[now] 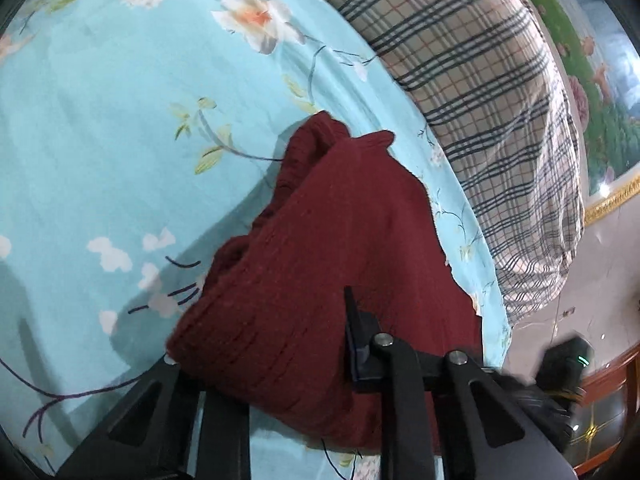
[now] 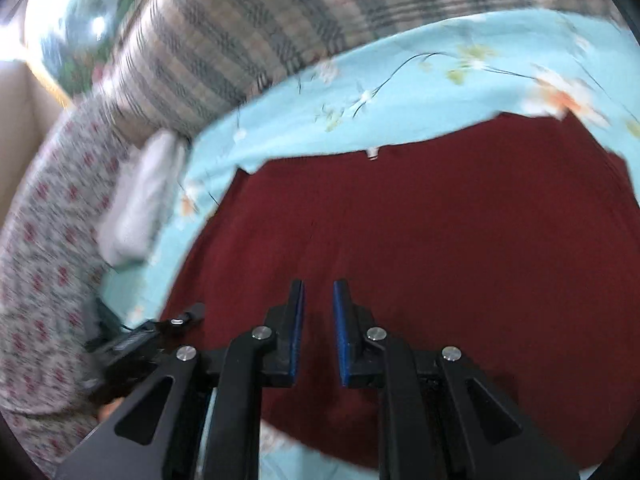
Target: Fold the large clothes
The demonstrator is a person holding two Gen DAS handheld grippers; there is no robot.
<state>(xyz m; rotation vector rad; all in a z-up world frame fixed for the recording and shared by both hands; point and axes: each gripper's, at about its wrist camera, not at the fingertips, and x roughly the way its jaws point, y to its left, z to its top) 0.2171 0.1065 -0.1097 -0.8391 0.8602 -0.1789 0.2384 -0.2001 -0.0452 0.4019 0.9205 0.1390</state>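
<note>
A dark red knitted sweater point(image 1: 344, 232) lies on a light blue flowered bedsheet point(image 1: 100, 120). In the left wrist view a bunched fold of it rises between the jaws of my left gripper point(image 1: 280, 320). The knit covers the left finger, and the right finger point(image 1: 354, 320) presses against it, so the gripper is shut on the sweater. In the blurred right wrist view the sweater point(image 2: 460, 240) is spread flat, with a small white tag point(image 2: 373, 155) at its far edge. My right gripper point(image 2: 319, 284) hovers over it, its blue pads point(image 2: 298, 332) a narrow gap apart with nothing between them.
A plaid quilt point(image 1: 480, 80) is heaped along the far side of the bed point(image 2: 280, 20). A white cloth point(image 2: 144, 200) and a red-dotted fabric point(image 2: 40, 280) lie at the left. A black device with a green light point(image 1: 568, 360) shows at the lower right, by wooden furniture point(image 1: 612, 384).
</note>
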